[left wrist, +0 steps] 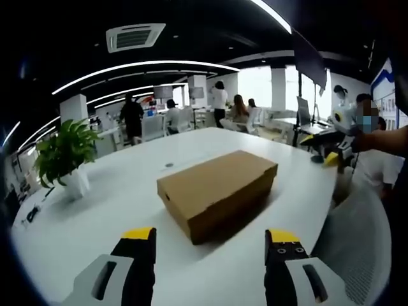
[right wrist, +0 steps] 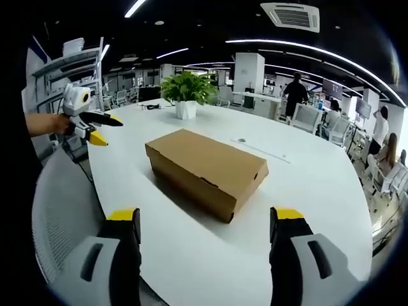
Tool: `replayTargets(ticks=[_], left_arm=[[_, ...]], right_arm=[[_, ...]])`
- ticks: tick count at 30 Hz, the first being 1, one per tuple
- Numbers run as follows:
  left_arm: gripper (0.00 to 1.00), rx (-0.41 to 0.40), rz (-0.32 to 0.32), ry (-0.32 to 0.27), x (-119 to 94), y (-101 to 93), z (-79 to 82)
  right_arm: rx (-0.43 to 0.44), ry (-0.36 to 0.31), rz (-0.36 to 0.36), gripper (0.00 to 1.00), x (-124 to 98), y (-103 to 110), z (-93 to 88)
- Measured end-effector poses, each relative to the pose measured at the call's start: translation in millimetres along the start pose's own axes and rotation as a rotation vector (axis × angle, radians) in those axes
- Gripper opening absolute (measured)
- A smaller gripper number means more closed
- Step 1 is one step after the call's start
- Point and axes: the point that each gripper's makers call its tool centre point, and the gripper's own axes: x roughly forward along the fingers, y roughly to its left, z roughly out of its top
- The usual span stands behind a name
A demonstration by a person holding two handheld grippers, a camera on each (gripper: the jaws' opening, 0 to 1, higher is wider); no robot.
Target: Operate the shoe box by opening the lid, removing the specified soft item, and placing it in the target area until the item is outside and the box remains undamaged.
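A brown cardboard shoe box (left wrist: 217,191) lies with its lid closed on the white round table (left wrist: 95,210). My left gripper (left wrist: 210,236) hovers just short of the box, its yellow-tipped jaws wide apart and holding nothing. In the right gripper view the same box (right wrist: 207,169) sits a little beyond my right gripper (right wrist: 205,215), which is also open and holding nothing. At the right of the left gripper view, the right gripper (left wrist: 333,156) is held in a hand off the table's edge. The right gripper view has the left gripper (right wrist: 105,129) at its left side. What is inside the box is hidden.
A potted green plant (left wrist: 64,156) stands on the table beyond the box, also seen as the plant (right wrist: 186,92). A white mesh chair (right wrist: 64,217) is at the table's edge, chair (left wrist: 357,236). Several people and desks (left wrist: 220,105) fill the office behind.
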Motion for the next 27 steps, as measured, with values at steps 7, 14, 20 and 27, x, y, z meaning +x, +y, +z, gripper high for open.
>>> replayTargets(ticks=[7,14,20,27], left_arm=[[0.63,-0.005,-0.013,0.005,18.2,-1.1,2.9],[0.56,-0.004,-0.02,0.0,38.3,-0.7,7.9],[0.53,-0.027,-0.017,0.013,55.4,11.5,-2.1],[0.49,-0.056,0.001,0.035,74.4,20.0,-15.4]], right_arm=[[-0.009,-0.002,0.009,0.72,13.2,-8.4,1.2],[-0.012,-0.005,0.024,0.67,31.8,-15.1,-3.1],[-0.025,0.013,0.043,0.63,47.7,-19.8,-8.4],[-0.028,0.031,0.048,0.58,66.3,-28.1,-12.3]])
